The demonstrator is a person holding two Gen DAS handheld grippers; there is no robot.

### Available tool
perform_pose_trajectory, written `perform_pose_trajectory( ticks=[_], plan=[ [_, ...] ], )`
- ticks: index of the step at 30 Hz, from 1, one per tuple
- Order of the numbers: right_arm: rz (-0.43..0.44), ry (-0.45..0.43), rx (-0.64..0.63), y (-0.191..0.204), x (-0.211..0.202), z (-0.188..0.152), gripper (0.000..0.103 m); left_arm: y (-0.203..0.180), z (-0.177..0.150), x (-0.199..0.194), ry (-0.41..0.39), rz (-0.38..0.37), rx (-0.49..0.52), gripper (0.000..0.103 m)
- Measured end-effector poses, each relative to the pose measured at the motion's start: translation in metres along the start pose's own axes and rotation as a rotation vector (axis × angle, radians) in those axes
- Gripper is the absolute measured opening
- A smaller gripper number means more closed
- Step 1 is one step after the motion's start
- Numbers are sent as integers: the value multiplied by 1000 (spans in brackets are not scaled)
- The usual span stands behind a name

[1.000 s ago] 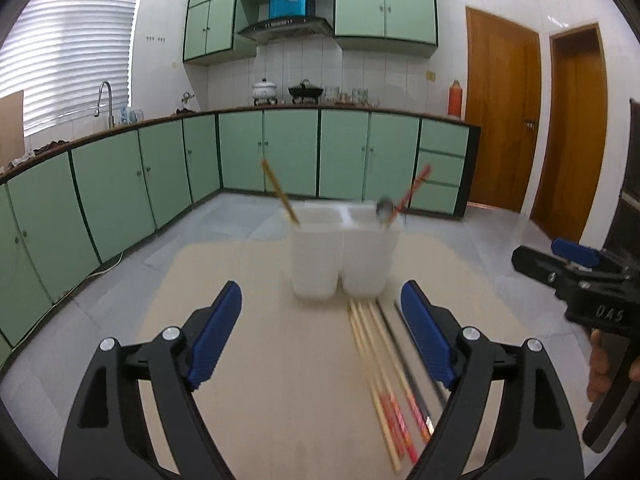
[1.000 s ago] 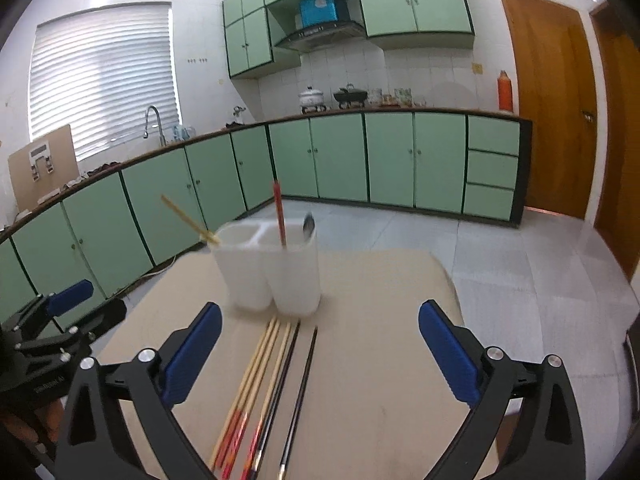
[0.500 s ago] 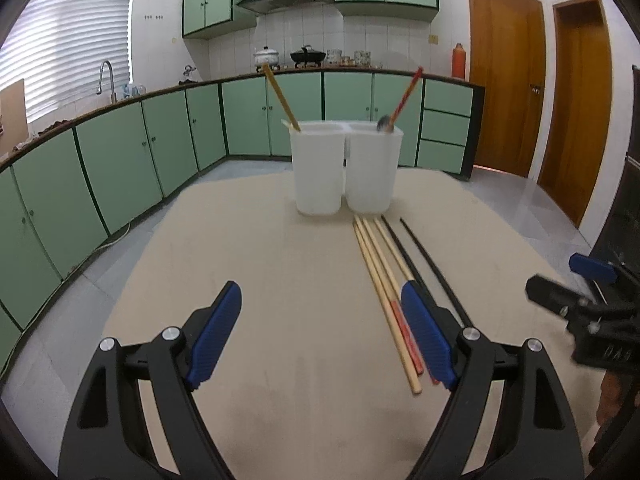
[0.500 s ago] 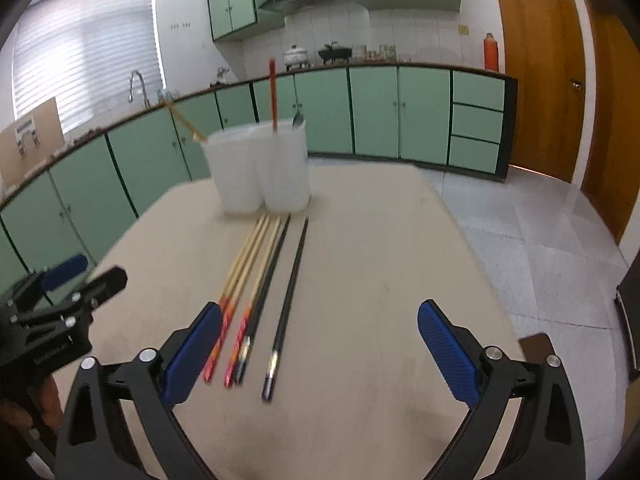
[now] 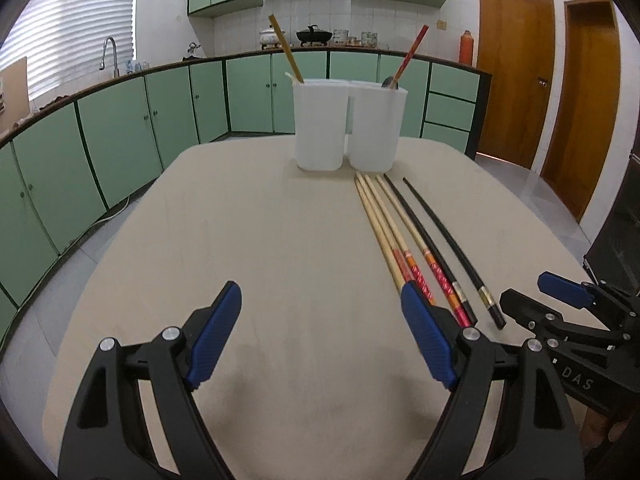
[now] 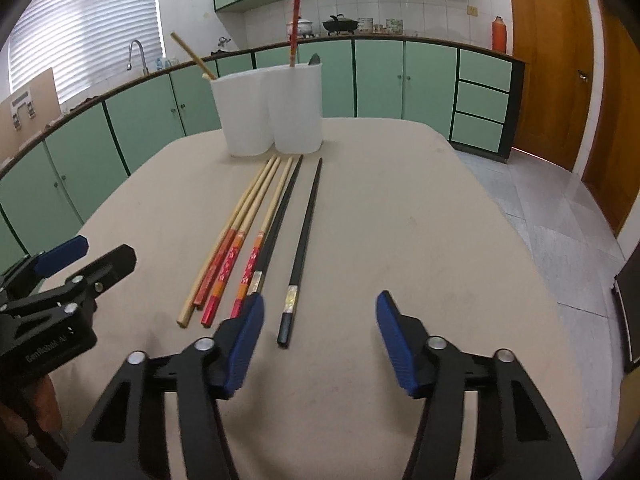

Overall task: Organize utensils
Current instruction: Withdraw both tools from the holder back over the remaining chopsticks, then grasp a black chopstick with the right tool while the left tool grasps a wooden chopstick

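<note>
Six chopsticks are lying side by side on the beige counter [image 6: 400,208], their tips pointing toward a white two-compartment utensil holder [image 6: 269,110] standing at the far end. From left to right in the right wrist view they are a plain bamboo chopstick [image 6: 224,246], three red-handled chopsticks [image 6: 240,240] and two black chopsticks [image 6: 306,216].

The right hand-held gripper [image 6: 318,334] is hovering low over the near ends of the row. Its jaws have just been closing and are standing at a middling width, empty; the butt of the rightmost black chopstick is lying just ahead of the gap, close to the left blue pad [image 6: 244,344], not touched.

The left hand-held gripper [image 5: 320,336] is standing wide and empty over bare counter, with the row lying just to its right, the bamboo chopstick's end passing behind its right pad [image 5: 428,340].

In the holder, a tan chopstick [image 5: 285,48] is leaning in the left compartment, while a red chopstick [image 5: 410,54] and a spoon [image 5: 388,82] are standing in the right one.
</note>
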State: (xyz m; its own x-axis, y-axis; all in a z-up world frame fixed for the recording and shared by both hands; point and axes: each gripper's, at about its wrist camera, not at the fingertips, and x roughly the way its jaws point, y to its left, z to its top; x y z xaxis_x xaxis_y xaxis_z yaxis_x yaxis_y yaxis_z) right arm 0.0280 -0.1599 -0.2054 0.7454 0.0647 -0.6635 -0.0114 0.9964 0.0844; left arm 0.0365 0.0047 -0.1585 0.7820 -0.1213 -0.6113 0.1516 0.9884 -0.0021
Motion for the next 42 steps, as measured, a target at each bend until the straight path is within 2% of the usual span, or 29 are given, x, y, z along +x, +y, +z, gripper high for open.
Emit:
perform_pose_trajectory(
  ticks=[3, 10, 15, 24, 30, 32, 35, 37, 38, 40, 41, 42],
  plan=[
    [12, 27, -15, 5, 7, -5, 42, 0, -4, 5, 24, -1, -5, 79],
    [7, 45, -33, 12, 13, -5, 33, -4, -7, 10, 51, -20, -11, 78],
    [21, 45, -55, 16, 16, -4, 9, -8, -8, 10, 60, -38, -2, 78],
    [50, 55, 0, 0, 14, -2, 7, -23, -13, 15, 102, -73, 22, 78],
    [59, 52, 3, -3, 13, -3, 7, -30, -15, 23, 139, -81, 23, 67],
    [63, 50, 2, -3, 13, -3, 7, -31, -15, 25, 144, -82, 19, 66],
    [66, 48, 6, -4, 13, -3, 7, -33, -14, 27, 144, -91, 22, 59],
    [67, 48, 7, -4, 14, -3, 7, -36, -14, 28, 147, -106, 23, 44],
    [68, 47, 8, -4, 14, -3, 7, -37, -14, 29, 148, -108, 23, 42],
    [69, 47, 9, -4, 14, -3, 7, -38, -14, 28, 147, -135, 21, 27],
    [69, 46, 9, -4, 14, -3, 7, -38, -14, 28, 148, -151, 19, 13],
    [69, 47, 9, -4, 14, -3, 7, -38, -14, 28, 148, -162, 17, 7]
  ],
)
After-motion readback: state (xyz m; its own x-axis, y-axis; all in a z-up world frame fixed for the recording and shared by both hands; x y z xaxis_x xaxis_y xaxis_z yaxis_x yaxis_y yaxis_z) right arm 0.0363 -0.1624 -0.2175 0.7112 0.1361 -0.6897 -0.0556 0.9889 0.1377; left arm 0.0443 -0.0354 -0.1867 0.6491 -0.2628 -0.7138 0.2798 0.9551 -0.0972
